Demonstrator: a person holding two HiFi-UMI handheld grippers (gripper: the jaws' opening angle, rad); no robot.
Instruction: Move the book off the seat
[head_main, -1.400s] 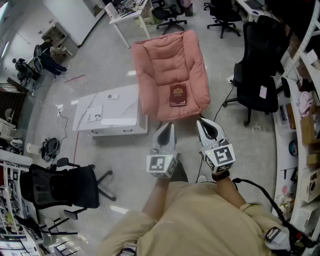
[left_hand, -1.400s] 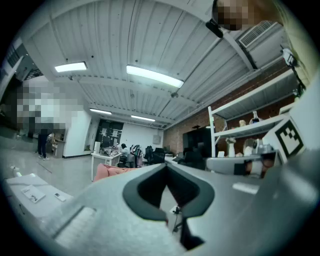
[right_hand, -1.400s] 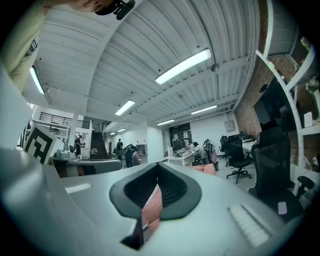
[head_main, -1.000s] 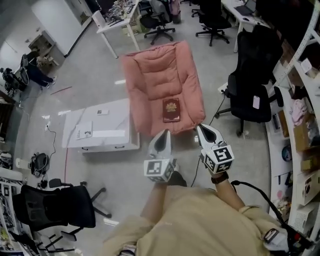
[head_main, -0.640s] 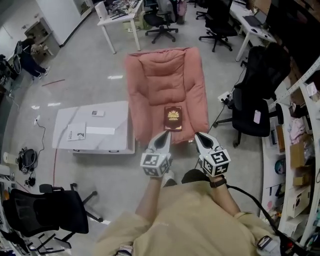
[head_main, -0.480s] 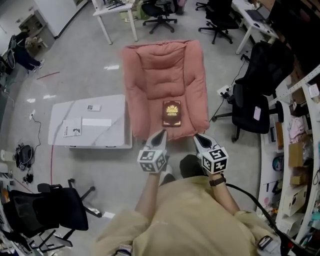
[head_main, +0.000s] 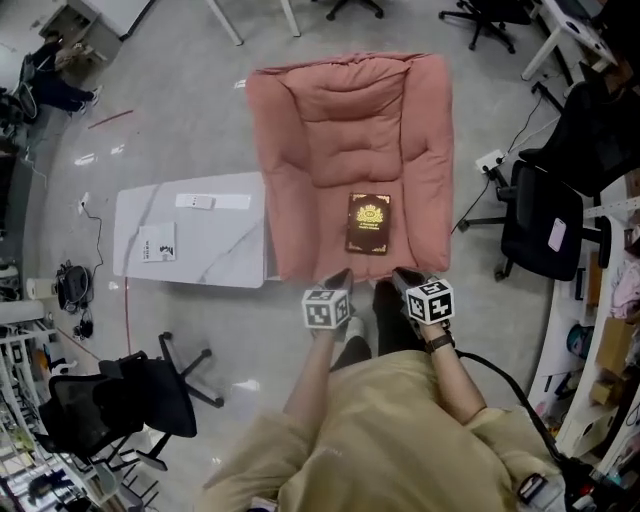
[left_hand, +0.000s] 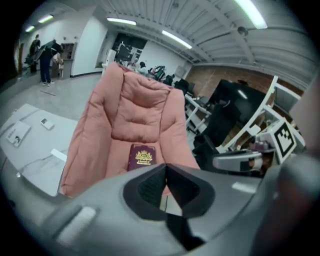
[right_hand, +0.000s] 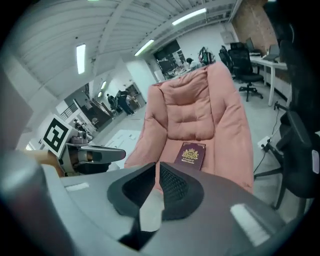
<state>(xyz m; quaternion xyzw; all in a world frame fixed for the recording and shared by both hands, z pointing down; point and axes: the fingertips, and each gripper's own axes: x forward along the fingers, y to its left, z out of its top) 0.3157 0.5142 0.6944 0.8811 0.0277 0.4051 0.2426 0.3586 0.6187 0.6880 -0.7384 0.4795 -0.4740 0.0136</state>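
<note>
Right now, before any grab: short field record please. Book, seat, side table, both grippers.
book: dark red book with gold crest, closed, flat on the seat cushion
seat: pink padded fabric armchair, holds only the book
table: white marble-look low table, beside armchair, person's left
left gripper: jaws together, empty, short of the book
right gripper: jaws a slit apart, empty, short of the book
</note>
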